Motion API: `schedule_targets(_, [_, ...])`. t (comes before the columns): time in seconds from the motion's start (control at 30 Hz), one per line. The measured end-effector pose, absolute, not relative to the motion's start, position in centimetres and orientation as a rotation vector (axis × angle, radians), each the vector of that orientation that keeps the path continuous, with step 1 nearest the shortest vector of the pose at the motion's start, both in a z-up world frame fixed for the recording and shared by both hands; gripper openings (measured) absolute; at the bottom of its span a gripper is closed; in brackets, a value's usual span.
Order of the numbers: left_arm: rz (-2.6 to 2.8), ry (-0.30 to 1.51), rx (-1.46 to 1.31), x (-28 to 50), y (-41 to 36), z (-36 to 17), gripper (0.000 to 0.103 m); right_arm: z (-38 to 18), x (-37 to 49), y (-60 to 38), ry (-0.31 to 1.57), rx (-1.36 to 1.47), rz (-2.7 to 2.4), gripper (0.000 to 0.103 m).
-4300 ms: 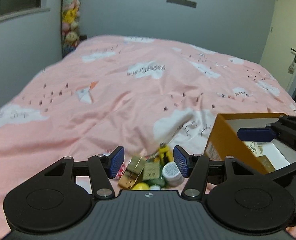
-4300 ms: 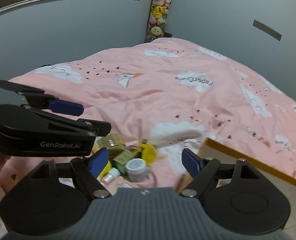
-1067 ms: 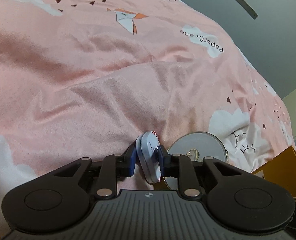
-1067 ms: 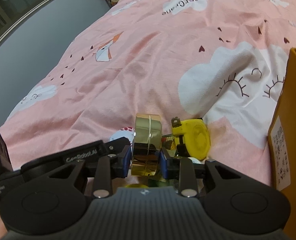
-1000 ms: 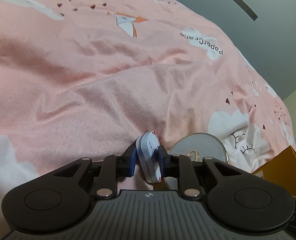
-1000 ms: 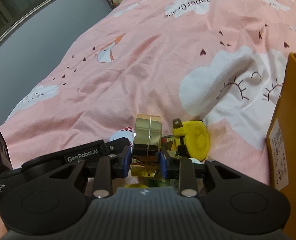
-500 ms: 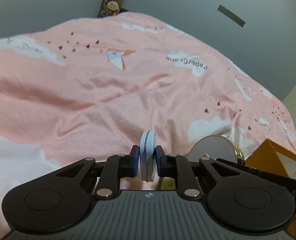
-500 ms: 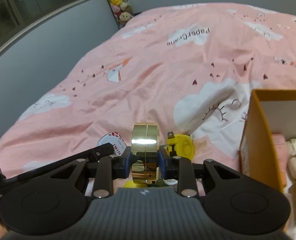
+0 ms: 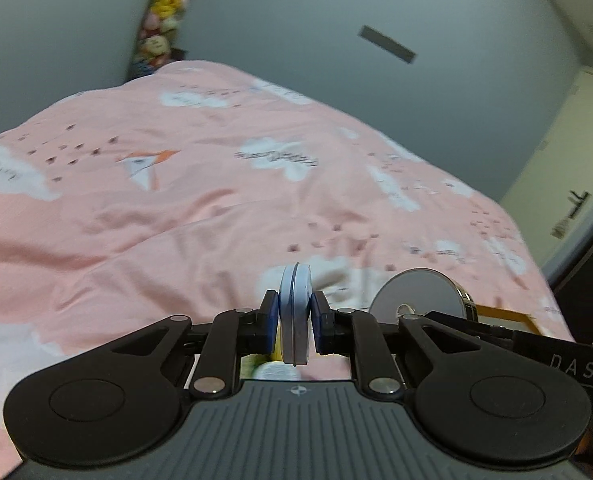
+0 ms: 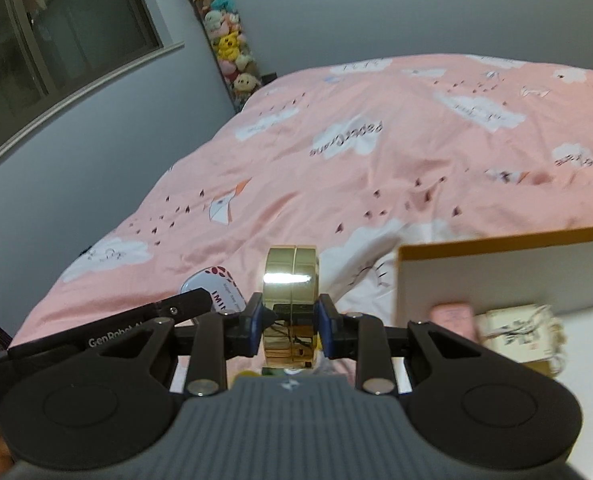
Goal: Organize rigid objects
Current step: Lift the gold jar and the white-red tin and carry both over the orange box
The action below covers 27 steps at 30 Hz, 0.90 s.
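At lower centre of the right wrist view, the gold case [image 10: 291, 308] sits edge-on, clamped by the right gripper [image 10: 291, 322]; the orange box [image 10: 496, 276] opens at right. The left gripper [image 9: 294, 322] pinches a blue tin [image 9: 294, 314] likewise. Both rims look slick and could slip or twist out over the pink duvet [image 10: 376, 168].

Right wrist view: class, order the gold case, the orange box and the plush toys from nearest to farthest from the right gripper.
1. Gold case: clamped in the right gripper.
2. Orange box: on the bed, to the right.
3. Plush toys: stacked against the far wall, upper left.
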<state>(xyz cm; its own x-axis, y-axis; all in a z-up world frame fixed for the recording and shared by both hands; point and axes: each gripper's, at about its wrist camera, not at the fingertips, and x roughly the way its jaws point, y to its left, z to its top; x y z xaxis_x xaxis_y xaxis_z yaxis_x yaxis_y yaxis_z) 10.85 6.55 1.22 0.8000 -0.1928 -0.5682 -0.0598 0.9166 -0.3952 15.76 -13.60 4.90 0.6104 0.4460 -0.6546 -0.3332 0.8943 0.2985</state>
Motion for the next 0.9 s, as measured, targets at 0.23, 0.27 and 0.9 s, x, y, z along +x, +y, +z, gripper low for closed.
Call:
schedule_targets(0.23, [-0.219,0.628,-0.380,12.1,2.1,3.2,0.018,7.6,15.6,-18.8,0.787,0.147,0.409,0.027])
schedule_targets(0.27, [-0.246,0.632,-0.374,12.5,1.2,3.4,0.018,7.9,15.7,-19.7,0.793,0.147,0.397,0.027])
schedule_targets(0.9, [-0.470,0.811,-0.234,20.3,-9.5,0.3,0.018,2.2,24.0,-30.7,1.042,0.062,0.107,0.027])
